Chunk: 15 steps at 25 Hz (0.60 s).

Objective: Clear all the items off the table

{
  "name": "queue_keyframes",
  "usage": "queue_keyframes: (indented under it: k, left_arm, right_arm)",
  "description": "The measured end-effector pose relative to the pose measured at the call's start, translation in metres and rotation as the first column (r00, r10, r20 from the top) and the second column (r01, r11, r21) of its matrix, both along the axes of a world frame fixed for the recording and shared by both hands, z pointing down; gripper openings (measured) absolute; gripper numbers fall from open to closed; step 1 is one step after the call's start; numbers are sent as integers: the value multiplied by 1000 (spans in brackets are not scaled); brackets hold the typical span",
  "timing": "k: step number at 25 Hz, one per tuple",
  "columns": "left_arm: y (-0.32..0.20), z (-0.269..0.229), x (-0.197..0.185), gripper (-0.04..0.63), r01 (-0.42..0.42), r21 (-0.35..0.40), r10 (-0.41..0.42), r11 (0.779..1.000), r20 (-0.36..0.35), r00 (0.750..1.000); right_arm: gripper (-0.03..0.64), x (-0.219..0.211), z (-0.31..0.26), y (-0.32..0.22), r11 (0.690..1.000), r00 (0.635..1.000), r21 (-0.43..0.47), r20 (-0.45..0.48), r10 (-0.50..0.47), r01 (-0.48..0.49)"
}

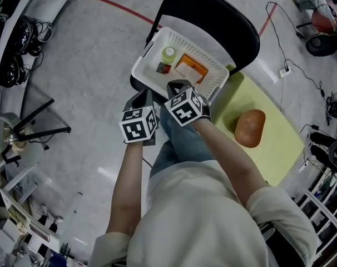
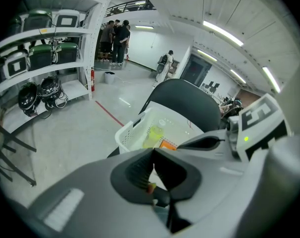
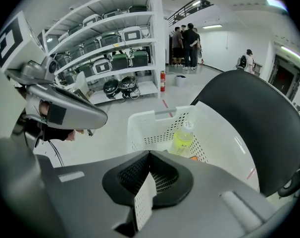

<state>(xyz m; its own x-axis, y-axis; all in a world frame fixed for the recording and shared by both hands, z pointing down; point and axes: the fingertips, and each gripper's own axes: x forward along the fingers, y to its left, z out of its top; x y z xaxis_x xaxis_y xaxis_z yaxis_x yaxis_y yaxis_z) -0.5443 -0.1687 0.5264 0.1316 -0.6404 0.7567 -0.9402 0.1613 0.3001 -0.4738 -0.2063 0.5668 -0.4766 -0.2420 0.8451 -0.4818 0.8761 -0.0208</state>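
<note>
Over chair (image 1: 213, 15), both arms (image 1: 127, 182) reach fwd-down: R gripper (image 1: 178, 85) pinches basket (image 3: 155, 133) wall, L gripper (image 1: 142, 98) closed.

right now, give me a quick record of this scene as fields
basket: white basket on black chair
in basket: yellow-green bottle, orange packet
table: yellow-green table, brown round item on it
left hand-held gripper: shut, hold unclear
right hand-held gripper: shut on white basket's perforated wall
</note>
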Motion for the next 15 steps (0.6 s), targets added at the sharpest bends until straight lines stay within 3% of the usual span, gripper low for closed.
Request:
queue_keyframes:
  k: [15]
  left_arm:
    - [31,-40,28,9,-19,67,18,998,13,1000]
  right_arm:
    - [0,34,-49,40,997,998,72,51,28,-32]
